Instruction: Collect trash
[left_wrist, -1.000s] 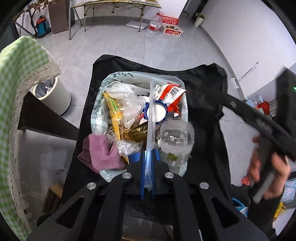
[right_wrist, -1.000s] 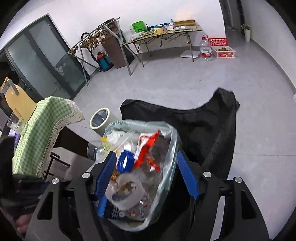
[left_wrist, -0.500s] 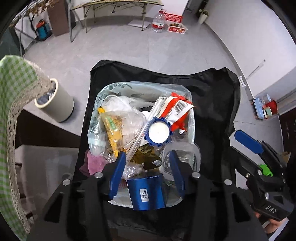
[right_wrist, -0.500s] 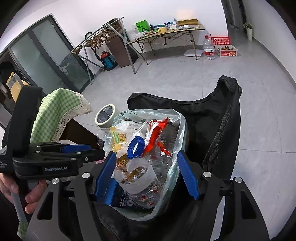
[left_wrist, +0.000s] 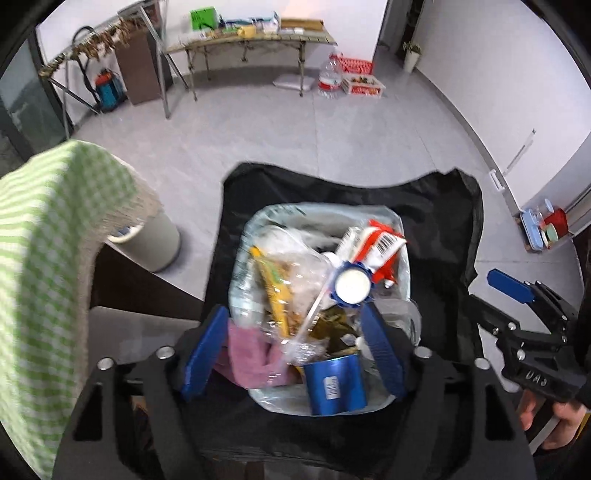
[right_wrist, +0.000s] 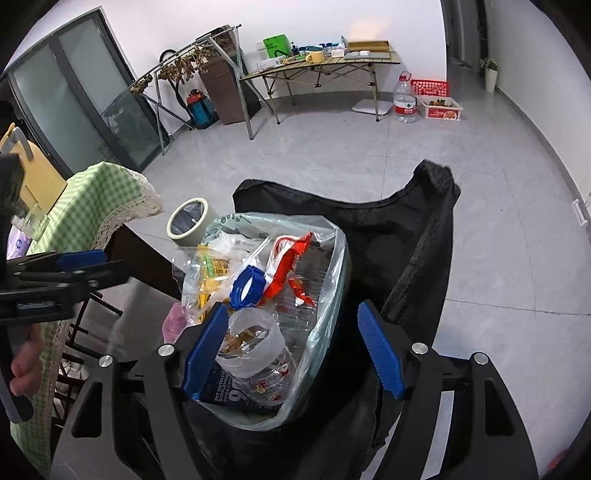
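A clear trash bag (left_wrist: 399, 229) (right_wrist: 332, 258) full of rubbish sits on a black folding chair (left_wrist: 436, 206) (right_wrist: 399, 236). It holds a blue can (left_wrist: 334, 382), a pink cloth (left_wrist: 247, 356), a blue-rimmed lid (left_wrist: 351, 284) (right_wrist: 247, 282), a red and white wrapper (left_wrist: 382, 245) (right_wrist: 291, 258), a yellow wrapper (left_wrist: 275, 291), a clear straw (left_wrist: 314, 314) and a clear plastic cup (right_wrist: 255, 350). My left gripper (left_wrist: 291, 354) is open and empty just above the bag's near end. My right gripper (right_wrist: 291, 350) is open and empty over the bag's near right side.
A table with a green checked cloth (left_wrist: 44, 258) (right_wrist: 92, 206) stands on the left. A grey bin (left_wrist: 155, 243) (right_wrist: 188, 221) stands on the floor beside it. A folding table (right_wrist: 321, 62), a water bottle (right_wrist: 404, 98) and red baskets (right_wrist: 430, 88) stand far back.
My left gripper was shut on the clear straw a second ago; it has opened and let the straw drop into the bag, then pulled back. The right gripper stayed open over the bag.
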